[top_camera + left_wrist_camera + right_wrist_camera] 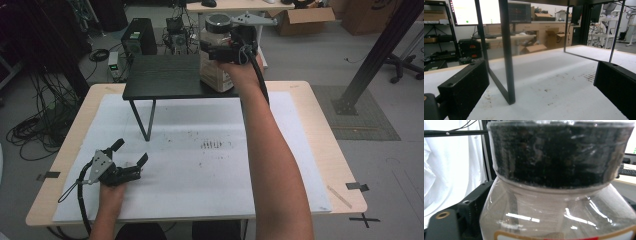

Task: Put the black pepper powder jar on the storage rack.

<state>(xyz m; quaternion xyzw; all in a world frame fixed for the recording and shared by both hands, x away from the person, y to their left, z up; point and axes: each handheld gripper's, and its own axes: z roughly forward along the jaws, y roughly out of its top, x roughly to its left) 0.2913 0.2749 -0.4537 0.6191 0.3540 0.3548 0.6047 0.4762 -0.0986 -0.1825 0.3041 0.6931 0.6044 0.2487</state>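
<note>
- In the high view we see a wooden table (320,150) covered by a white mat (210,170), with a small black shelf (165,76) standing on black metal legs at the mat's far edge, toward 12 o'clock.
- A clear plastic jar (216,60) with a black lid (218,22) stands on the right end of that shelf, at about 1 o'clock from the mat's centre.
- Our right gripper (225,50) is up at the jar, its jaws set around the jar just below the lid; the right forearm reaches up to it from the bottom edge of the view.
- In the right gripper view the jar (554,210) sits very close between the jaws, with the lid (559,152) above, a black jaw pressed along its left flank and a label edge at the bottom. We read this gripper as clenched on the jar.
- Our left gripper (131,154) rests low on the mat at about 8 o'clock, well apart from the jar, jaws spread and holding nothing.
- In the left gripper view the two black jaws stand wide apart, and a shelf leg (506,50) meets the mat (554,92) between them; dark specks mark the mat.
</note>
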